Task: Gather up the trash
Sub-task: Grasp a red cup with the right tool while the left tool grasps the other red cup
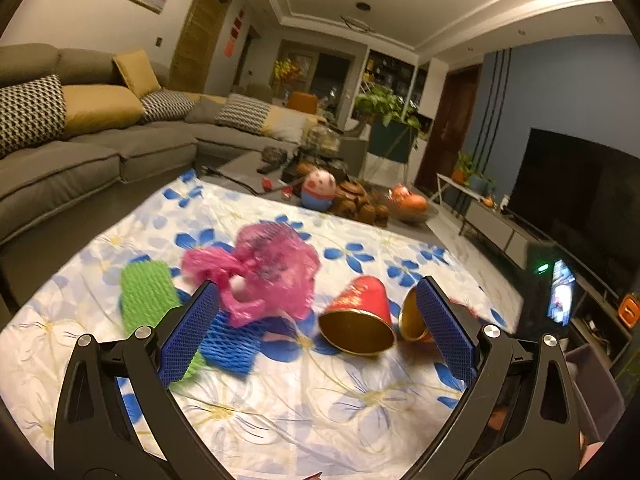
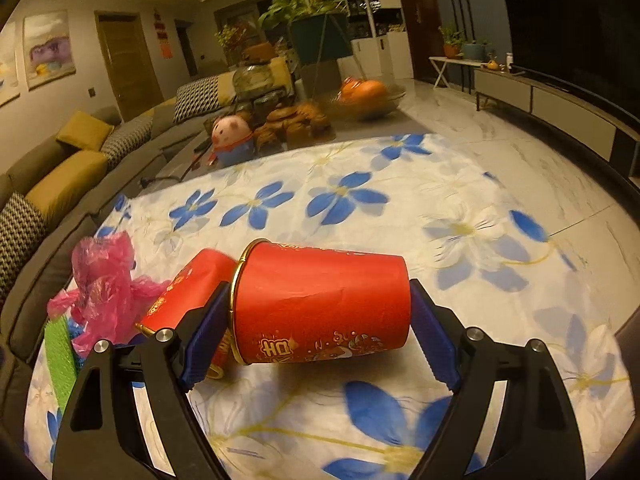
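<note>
Trash lies scattered on the flowered cloth [image 1: 280,420] over a low table: a crumpled pink plastic bag [image 1: 268,268], a green foam net [image 1: 146,296], a blue foam net [image 1: 230,344] partly under the bag, and two red paper cups with gold rims lying on their sides. The right gripper [image 2: 318,320] has its fingers spread around the nearer red cup [image 2: 320,304], one pad at the rim end and one at the base end, close to or just touching it; I cannot tell whether they press yet. The second red cup [image 2: 188,292] lies just behind it. The left gripper [image 1: 318,320] hangs wide open and empty above the cloth, facing the bag. The step in hand looks like picking up the first cup; next the right fingers should squeeze gently, since thin paper will crush, then lift
</note>
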`<state>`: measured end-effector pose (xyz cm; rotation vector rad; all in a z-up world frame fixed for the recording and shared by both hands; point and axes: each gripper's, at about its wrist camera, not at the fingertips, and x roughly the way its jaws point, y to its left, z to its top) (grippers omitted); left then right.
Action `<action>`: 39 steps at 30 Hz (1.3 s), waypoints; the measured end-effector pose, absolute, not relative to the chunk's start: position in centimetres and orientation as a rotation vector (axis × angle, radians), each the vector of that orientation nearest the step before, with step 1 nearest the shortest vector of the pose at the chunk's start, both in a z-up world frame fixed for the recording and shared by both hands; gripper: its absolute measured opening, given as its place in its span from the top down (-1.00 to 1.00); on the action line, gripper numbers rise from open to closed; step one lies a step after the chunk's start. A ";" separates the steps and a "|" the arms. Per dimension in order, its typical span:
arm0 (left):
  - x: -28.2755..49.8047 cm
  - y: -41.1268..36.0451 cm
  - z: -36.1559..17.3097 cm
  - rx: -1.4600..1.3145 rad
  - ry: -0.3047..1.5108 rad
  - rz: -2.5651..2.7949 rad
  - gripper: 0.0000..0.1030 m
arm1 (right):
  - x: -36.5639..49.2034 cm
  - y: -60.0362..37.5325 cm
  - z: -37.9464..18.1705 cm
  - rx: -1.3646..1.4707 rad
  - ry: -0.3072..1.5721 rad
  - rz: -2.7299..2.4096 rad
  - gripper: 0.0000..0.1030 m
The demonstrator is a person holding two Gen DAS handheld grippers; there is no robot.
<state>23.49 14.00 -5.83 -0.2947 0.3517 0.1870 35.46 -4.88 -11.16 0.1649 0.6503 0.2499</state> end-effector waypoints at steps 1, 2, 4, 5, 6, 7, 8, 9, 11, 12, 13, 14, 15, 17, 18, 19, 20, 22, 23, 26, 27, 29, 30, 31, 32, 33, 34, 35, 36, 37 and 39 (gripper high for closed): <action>23.8 13.7 -6.0 -0.291 0.359 0.183 -0.88 | 35.3 -5.4 -10.9 0.170 0.643 0.248 -0.60; 24.1 13.5 -6.1 -0.288 0.368 0.179 -0.89 | 34.8 -6.2 -10.5 0.178 0.633 0.242 -0.60; 24.9 13.0 -6.5 -0.311 0.390 0.150 -0.89 | 34.2 -7.4 -10.0 0.194 0.619 0.237 -0.60; 25.2 12.8 -6.7 -0.326 0.396 0.138 -0.89 | 33.6 -8.2 -9.6 0.202 0.610 0.236 -0.60; 25.5 12.6 -6.8 -0.332 0.401 0.133 -0.89 | 33.3 -8.7 -9.2 0.204 0.601 0.233 -0.60; 25.8 12.3 -7.0 -0.333 0.408 0.127 -0.89 | 32.8 -9.3 -8.8 0.210 0.591 0.232 -0.60; 26.1 12.0 -7.1 -0.332 0.413 0.122 -0.89 | 32.2 -10.0 -8.3 0.216 0.580 0.234 -0.60; 26.3 11.7 -7.2 -0.329 0.416 0.115 -0.89 | 31.8 -10.6 -7.9 0.218 0.571 0.234 -0.60; 26.9 11.2 -7.4 -0.310 0.415 0.110 -0.88 | 30.8 -11.7 -7.0 0.223 0.546 0.238 -0.60; 27.3 11.1 -7.6 -0.310 0.418 0.106 -0.88 | 30.5 -12.0 -6.7 0.223 0.539 0.239 -0.60; 27.6 11.0 -7.7 -0.312 0.417 0.110 -0.88 | 29.9 -12.5 -6.3 0.224 0.528 0.241 -0.60; 27.9 10.9 -7.9 -0.315 0.418 0.113 -0.87 | 29.6 -12.8 -6.1 0.227 0.520 0.243 -0.60; 28.3 10.8 -8.1 -0.321 0.424 0.113 -0.86 | 29.1 -13.3 -5.7 0.232 0.507 0.245 -0.60; 29.1 10.7 -8.5 -0.330 0.434 0.117 -0.81 | 28.5 -14.0 -5.0 0.238 0.490 0.243 -0.60; 29.5 10.5 -8.7 -0.332 0.446 0.117 -0.80 | 28.2 -14.6 -4.6 0.249 0.481 0.245 -0.60; 29.8 10.4 -8.9 -0.335 0.455 0.114 -0.76 | 28.0 -14.9 -4.4 0.253 0.476 0.246 -0.60; 30.0 10.2 -9.0 -0.337 0.461 0.110 -0.73 | 27.8 -15.2 -4.1 0.256 0.465 0.246 -0.60; 30.7 9.7 -9.3 -0.336 0.478 0.104 -0.66 | 27.3 -15.9 -3.6 0.262 0.442 0.245 -0.60; 31.0 9.5 -9.5 -0.337 0.490 0.100 -0.61 | 27.2 -16.4 -3.3 0.274 0.432 0.245 -0.60; 32.0 8.7 -9.9 -0.320 0.517 0.098 -0.46 | 27.0 -17.1 -2.9 0.291 0.414 0.248 -0.60; 32.3 8.5 -10.1 -0.309 0.527 0.101 -0.41 | 26.9 -17.3 -2.9 0.296 0.411 0.249 -0.60; 32.9 8.1 -10.5 -0.292 0.541 0.106 -0.25 | 26.6 -17.9 -2.8 0.305 0.403 0.251 -0.60; 33.1 8.0 -10.6 -0.287 0.549 0.110 -0.22 | 26.6 -18.0 -2.8 0.307 0.400 0.254 -0.60; 33.5 7.9 -10.8 -0.288 0.565 0.114 -0.17 | 26.7 -18.0 -2.7 0.308 0.397 0.255 -0.60; 33.7 7.9 -10.8 -0.295 0.568 0.111 -0.14 | 26.6 -18.0 -2.6 0.308 0.394 0.256 -0.60; 34.1 7.8 -10.9 -0.298 0.574 0.110 -0.12 | 26.6 -18.1 -2.5 0.306 0.387 0.257 -0.60; 34.3 7.7 -10.9 -0.294 0.581 0.114 -0.05 | 26.6 -18.1 -2.4 0.307 0.383 0.259 -0.60; 34.7 7.7 -11.0 -0.294 0.590 0.110 0.05 | 26.6 -18.1 -2.4 0.309 0.380 0.261 -0.60; 34.8 7.7 -11.1 -0.295 0.598 0.107 0.11 | 26.6 -18.2 -2.3 0.309 0.377 0.263 -0.60; 35.0 7.8 -11.3 -0.296 0.608 0.107 0.24 | 26.6 -18.2 -2.3 0.311 0.375 0.264 -0.60; 35.4 7.9 -11.5 -0.304 0.625 0.099 0.40 | 26.6 -18.2 -2.3 0.315 0.373 0.271 -0.60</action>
